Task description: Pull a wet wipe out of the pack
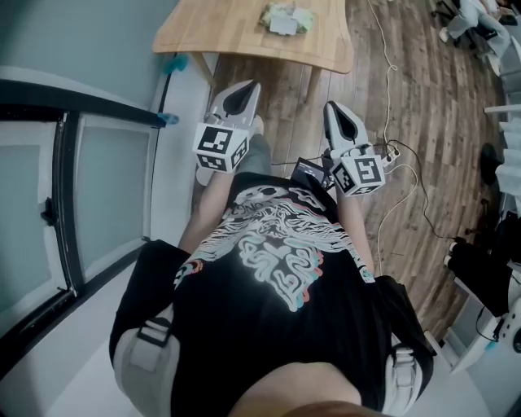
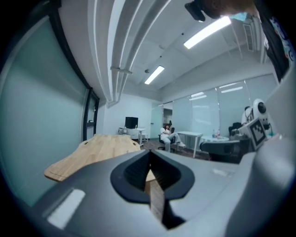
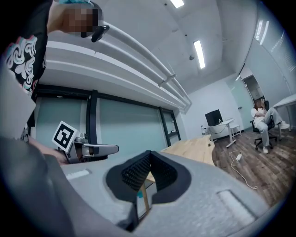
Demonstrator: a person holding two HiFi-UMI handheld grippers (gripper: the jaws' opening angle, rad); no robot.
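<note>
Nearest: the person's black T-shirt with a pale swirling print (image 1: 277,261). Both tools are held level, side by side, just ahead of the chest.

The white-shelled left gripper (image 1: 244,94) has its jaws pressed together, nothing between them. The matching right gripper (image 1: 335,118) is likewise closed and empty.

Beyond them is a dark wood-plank floor (image 1: 423,89). A white power strip with its cable (image 1: 391,151) lies right of the right gripper.

Farthest is a light wooden table with rounded corners (image 1: 220,28). The pale green soft wet wipe pack (image 1: 285,18) lies flat on it, right of centre, well apart from both grippers.
</note>
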